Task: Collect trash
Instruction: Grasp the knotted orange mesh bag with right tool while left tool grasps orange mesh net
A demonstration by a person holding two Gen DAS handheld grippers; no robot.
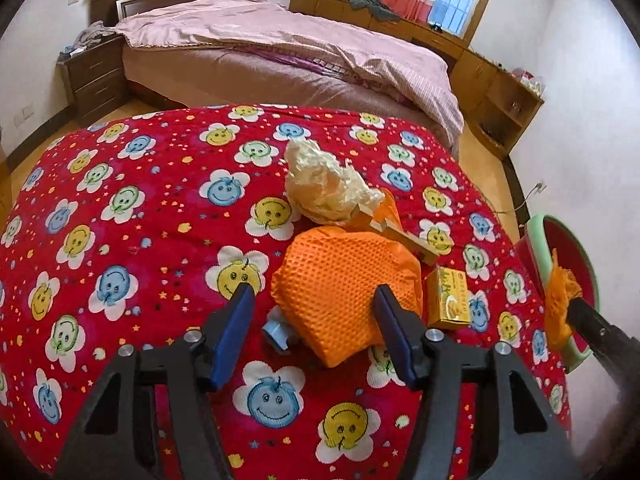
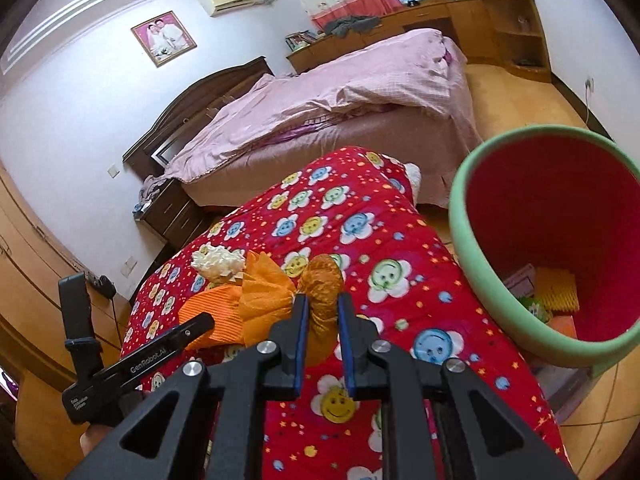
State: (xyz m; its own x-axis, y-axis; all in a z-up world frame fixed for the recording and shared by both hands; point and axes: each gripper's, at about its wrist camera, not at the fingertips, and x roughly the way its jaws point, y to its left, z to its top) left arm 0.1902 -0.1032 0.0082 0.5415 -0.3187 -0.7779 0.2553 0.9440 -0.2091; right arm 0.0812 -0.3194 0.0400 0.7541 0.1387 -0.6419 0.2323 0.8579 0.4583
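On the red smiley-flower blanket lies a pile of trash. My left gripper is open over an orange dimpled packet; its right finger overlaps the packet and its left finger stands clear of it. Behind the packet lie a crumpled cream tissue, a wooden piece and a small yellow box. My right gripper is shut on a brownish-orange crumpled wrapper, held above the blanket left of the green-rimmed red bin. The left wrist view shows that wrapper in front of the bin.
The bin holds several pieces of trash at its bottom. A small blue-grey object lies by the packet. Crumpled orange paper sits beside the held wrapper. A bed with a pink cover stands beyond, wooden cabinets along the wall.
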